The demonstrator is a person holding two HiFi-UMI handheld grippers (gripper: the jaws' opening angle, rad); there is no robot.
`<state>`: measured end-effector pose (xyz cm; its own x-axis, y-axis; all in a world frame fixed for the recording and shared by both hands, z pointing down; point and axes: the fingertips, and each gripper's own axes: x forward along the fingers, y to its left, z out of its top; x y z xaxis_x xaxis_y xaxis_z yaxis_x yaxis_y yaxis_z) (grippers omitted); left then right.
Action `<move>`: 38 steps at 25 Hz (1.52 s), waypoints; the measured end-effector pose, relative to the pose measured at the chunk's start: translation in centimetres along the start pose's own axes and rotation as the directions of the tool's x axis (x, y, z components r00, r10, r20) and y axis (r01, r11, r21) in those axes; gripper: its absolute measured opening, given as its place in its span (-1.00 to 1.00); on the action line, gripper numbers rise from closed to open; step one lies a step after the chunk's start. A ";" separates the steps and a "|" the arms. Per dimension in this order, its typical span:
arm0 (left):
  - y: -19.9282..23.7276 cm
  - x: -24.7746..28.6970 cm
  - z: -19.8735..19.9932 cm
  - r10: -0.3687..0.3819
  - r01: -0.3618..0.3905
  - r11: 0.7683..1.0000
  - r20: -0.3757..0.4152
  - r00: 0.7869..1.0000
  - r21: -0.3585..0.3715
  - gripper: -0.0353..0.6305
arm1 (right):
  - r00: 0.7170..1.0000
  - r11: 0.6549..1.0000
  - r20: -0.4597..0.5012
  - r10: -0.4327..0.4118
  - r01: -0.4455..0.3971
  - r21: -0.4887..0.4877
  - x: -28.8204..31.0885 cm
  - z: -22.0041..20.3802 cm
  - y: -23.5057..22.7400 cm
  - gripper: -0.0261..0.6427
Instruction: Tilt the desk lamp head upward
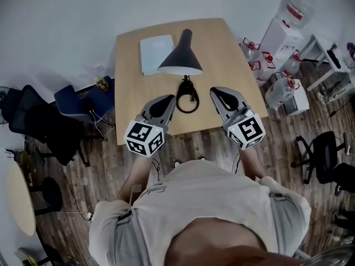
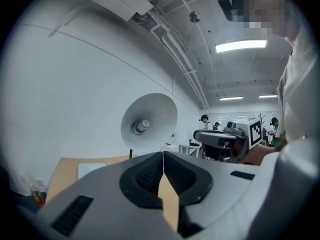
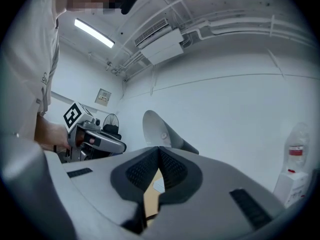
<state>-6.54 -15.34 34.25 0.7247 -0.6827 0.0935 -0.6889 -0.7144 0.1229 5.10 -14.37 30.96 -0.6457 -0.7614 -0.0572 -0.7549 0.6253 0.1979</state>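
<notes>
Grey plastic fills my near view. My left gripper [image 1: 168, 100] hovers over the near edge of the wooden table [image 1: 227, 60] with its jaws pressed together at the tips and nothing between them. In its own view [image 2: 163, 154] the ribbed pads meet along one thin seam.

My right gripper [image 1: 217, 92] is level with it on the other side. It is clenched the same way and also empty, with its tips touching in its own view [image 3: 159, 148]. The two grippers are apart, and neither touches anything.

Between them, just ahead, lies the lamp's dark ring base [image 1: 187, 101] with its short stem. Above that sits the black lamp shade [image 1: 182, 57], its wide mouth angled down toward me. From the left gripper I look straight into the pale inside of the shade [image 2: 149, 121] and can see the bulb in the middle. From the right gripper I catch the shade from the side [image 3: 160, 131].

Just left of the shade, a white sheet of paper [image 1: 155, 53] lies flat on the table. Farther off stands a water dispenser [image 1: 285, 29] at the right, and dark office chairs [image 1: 83, 101] at the left.
</notes>
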 end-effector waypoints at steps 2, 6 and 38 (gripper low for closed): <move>0.3 0.0 0.4 0.021 -0.021 1.000 0.010 1.000 0.017 -0.84 | 1.000 1.000 0.015 -0.001 0.002 -0.012 -0.1 0.6 -0.6 -0.94; 0.4 -0.1 0.7 0.072 -0.073 0.995 0.011 0.997 0.071 -0.84 | 1.000 1.000 0.018 0.002 -0.002 -0.025 -0.6 1.1 -1.1 -0.94; 2.5 -2.1 0.5 0.156 -0.157 0.987 0.067 0.986 0.022 -0.84 | 0.998 0.998 -0.023 0.052 -0.053 -0.023 0.6 -0.4 1.6 -0.94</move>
<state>-9.82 -15.77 33.90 0.6058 -0.7943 0.0451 -0.7946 -0.6013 0.0845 3.48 -13.90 31.59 -0.6815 -0.7314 -0.0248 -0.7169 0.6605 0.2229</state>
